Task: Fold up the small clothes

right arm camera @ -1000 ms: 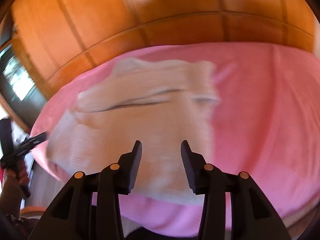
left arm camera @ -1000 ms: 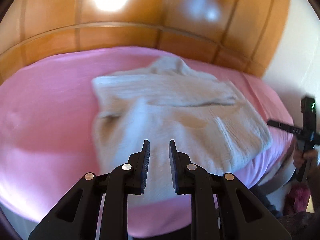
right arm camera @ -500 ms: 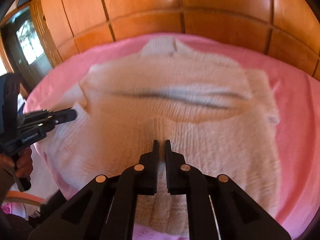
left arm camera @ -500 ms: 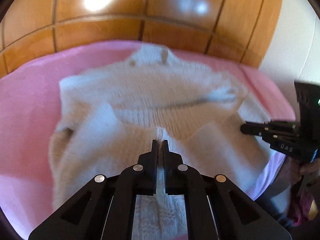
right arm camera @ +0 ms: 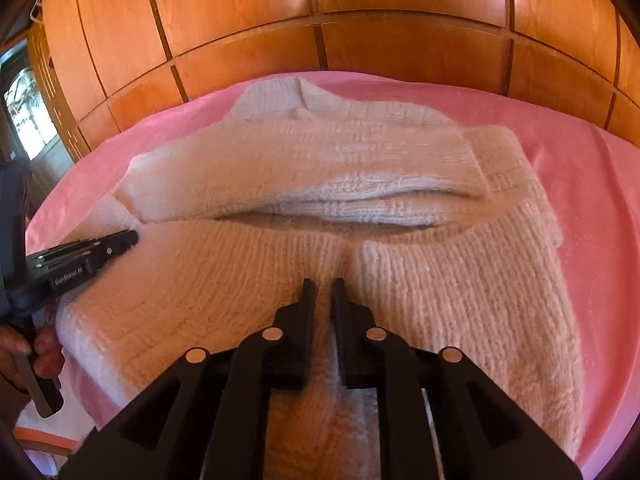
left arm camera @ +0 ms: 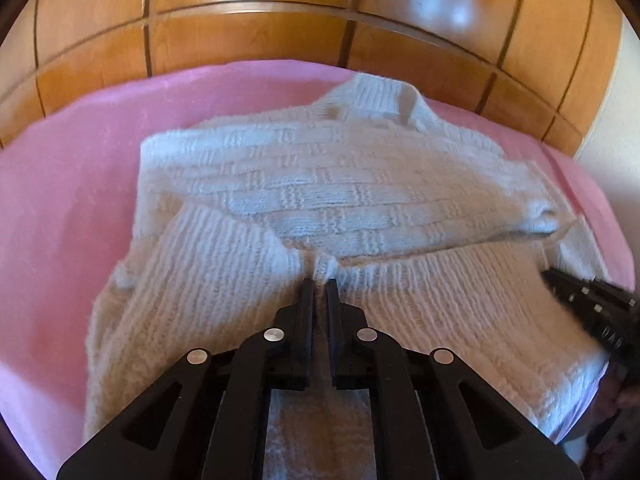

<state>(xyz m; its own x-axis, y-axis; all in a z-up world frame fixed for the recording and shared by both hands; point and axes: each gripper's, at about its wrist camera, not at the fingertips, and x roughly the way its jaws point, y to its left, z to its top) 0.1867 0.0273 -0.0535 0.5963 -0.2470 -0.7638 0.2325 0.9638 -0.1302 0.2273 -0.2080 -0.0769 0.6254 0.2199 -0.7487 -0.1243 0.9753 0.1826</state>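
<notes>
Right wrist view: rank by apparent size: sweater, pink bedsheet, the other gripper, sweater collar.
1. sweater and pink bedsheet: unsure, since the sweater hides much of the sheet.
2. left gripper, enlarged by nearness.
3. collar.

The sweater's (left arm camera: pixel 320 200) near hem is hidden behind the left gripper (left arm camera: pixel 319 282) at bottom centre. The right gripper (left arm camera: pixel 592 312) is blurred and cropped at the right edge; its jaw state is unreadable there.

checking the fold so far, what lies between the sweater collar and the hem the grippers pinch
The folded-over sleeves lie across the sweater, between collar and pinched hem; clearest in the right wrist view.
</notes>
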